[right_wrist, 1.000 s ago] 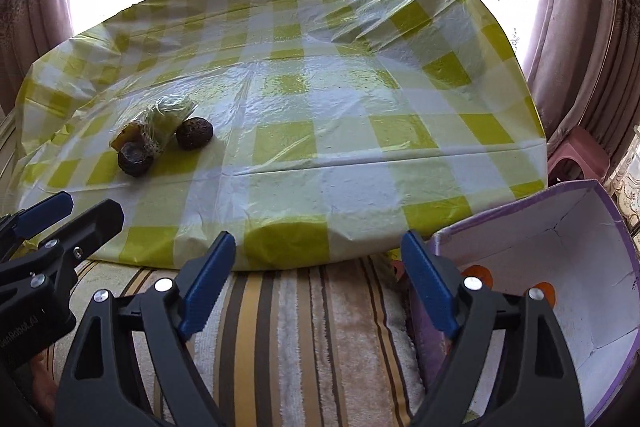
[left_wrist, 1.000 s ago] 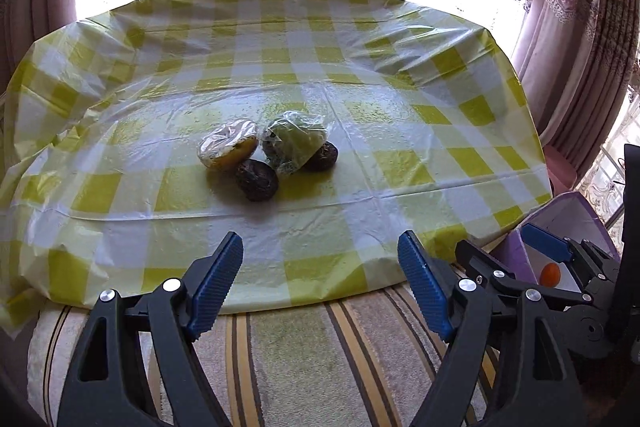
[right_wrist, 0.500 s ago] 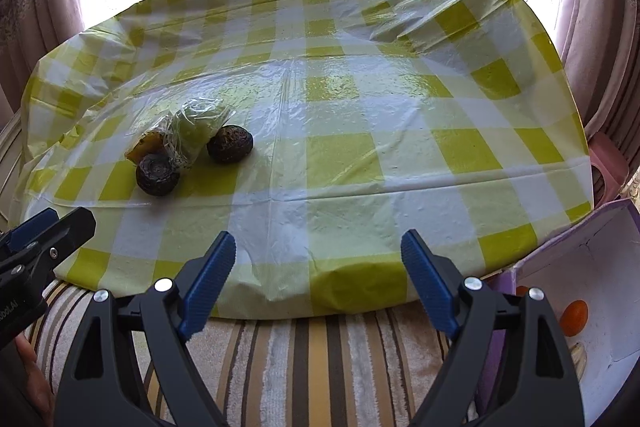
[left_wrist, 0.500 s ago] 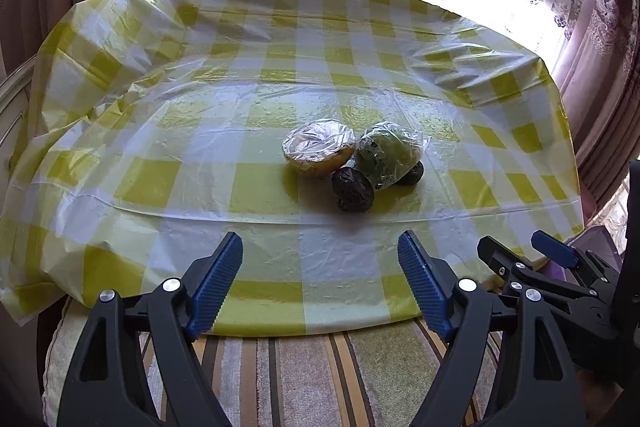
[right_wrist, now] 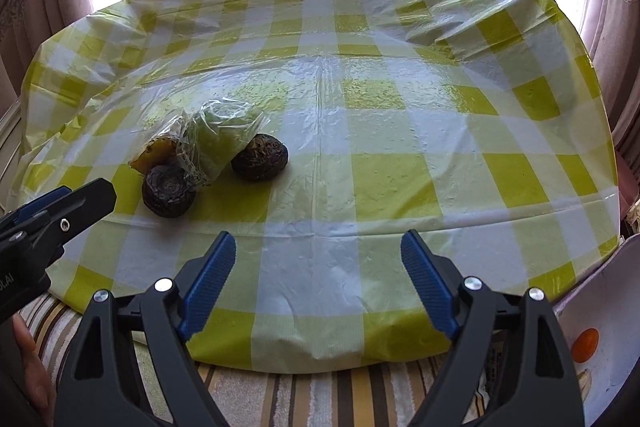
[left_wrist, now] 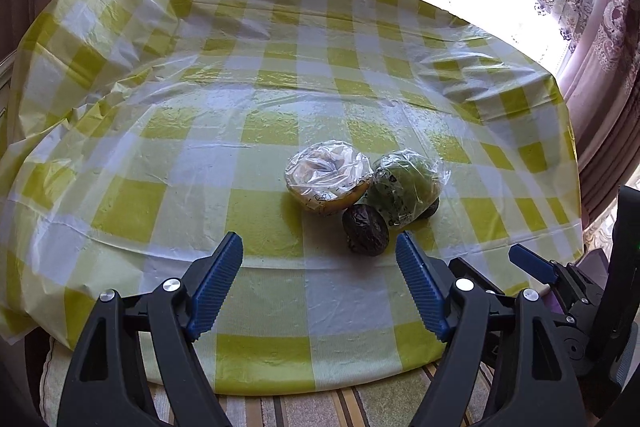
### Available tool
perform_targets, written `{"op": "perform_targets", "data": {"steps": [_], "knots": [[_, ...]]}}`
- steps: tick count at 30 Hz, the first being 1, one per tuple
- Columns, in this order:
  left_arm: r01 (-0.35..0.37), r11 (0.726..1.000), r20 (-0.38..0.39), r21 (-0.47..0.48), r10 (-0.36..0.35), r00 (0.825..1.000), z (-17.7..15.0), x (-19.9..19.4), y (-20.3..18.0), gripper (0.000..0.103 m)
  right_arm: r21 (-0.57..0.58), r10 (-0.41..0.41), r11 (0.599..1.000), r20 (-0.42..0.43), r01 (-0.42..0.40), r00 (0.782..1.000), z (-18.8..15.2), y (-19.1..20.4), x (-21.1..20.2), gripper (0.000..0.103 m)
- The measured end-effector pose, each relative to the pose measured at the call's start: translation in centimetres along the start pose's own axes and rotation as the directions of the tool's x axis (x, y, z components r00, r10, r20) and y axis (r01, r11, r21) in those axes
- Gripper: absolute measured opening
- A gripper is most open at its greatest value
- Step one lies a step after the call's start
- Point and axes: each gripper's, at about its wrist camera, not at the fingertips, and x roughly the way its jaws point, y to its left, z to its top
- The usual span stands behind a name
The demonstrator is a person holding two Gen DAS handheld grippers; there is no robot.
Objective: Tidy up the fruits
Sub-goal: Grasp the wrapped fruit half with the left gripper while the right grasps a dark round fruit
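A cluster of fruit lies on the yellow-checked table: a plastic-wrapped orange fruit, a bagged green fruit and two dark wrinkled fruits. The cluster also shows in the right wrist view, with the near dark fruit at the left. My left gripper is open and empty, just short of the near dark fruit. My right gripper is open and empty over the table's front edge, to the right of the cluster.
A white-lined purple box stands off the table's right front corner, with an orange fruit inside. A striped cushion lies below the front edge. Curtains and a bright window stand behind the table.
Both grippers have moved forward toward the table and the fruit looms larger. The left gripper has swung so the cluster sits near its right finger. Both stay open.
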Motion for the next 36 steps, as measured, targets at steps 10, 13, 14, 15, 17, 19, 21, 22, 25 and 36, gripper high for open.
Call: {"op": "perform_targets", "data": {"steps": [10,13,14,15,17,19,21,22,25,36], "knots": [[0.086,0.995,-0.038,-0.057,-0.089,0.995,2.0,3.1,1.1,0.075,-0.042,0.054,0.998,0.004,-0.053,0.999,0.7,1.4,0.6,0.085],[0.122,0.991,-0.053,-0.061,-0.125,0.991,2.6,4.1,1.2,0.075,-0.067,0.085,0.994,0.001,-0.085,0.996,0.8,2.3,0.6,0.085],[0.135,0.989,-0.058,-0.062,-0.139,0.989,2.7,4.4,1.2,0.075,-0.070,0.097,0.993,-0.001,-0.097,0.995,0.8,2.5,0.6,0.085],[0.142,0.988,-0.067,-0.066,-0.147,0.987,2.9,4.7,1.3,0.075,-0.071,0.109,0.992,-0.003,-0.109,0.994,0.8,2.7,0.6,0.085],[0.149,0.986,-0.078,-0.075,-0.155,0.985,3.1,5.4,1.5,0.075,-0.070,0.140,0.988,-0.012,-0.140,0.990,0.9,3.1,0.6,0.081],[0.164,0.983,-0.088,-0.079,-0.171,0.981,3.3,6.0,1.7,0.075,-0.070,0.167,0.983,-0.023,-0.168,0.986,0.8,3.6,0.7,0.076],[0.170,0.982,-0.095,-0.086,-0.178,0.979,3.4,6.5,1.9,0.075,-0.073,0.188,0.979,-0.038,-0.190,0.981,0.8,4.1,1.0,0.073],[0.178,0.980,-0.098,-0.091,-0.186,0.978,3.5,6.7,2.0,0.075,-0.079,0.194,0.977,-0.043,-0.196,0.980,0.8,4.4,1.0,0.072],[0.206,0.974,-0.104,-0.093,-0.215,0.971,3.6,7.1,2.2,0.062,-0.083,0.213,0.973,-0.043,-0.216,0.976,0.9,5.0,1.0,0.072],[0.154,0.977,-0.062,-0.148,-0.164,0.984,3.2,5.9,4.9,0.060,-0.027,0.272,0.961,-0.073,-0.275,0.959,1.5,5.8,2.0,0.064]]}}
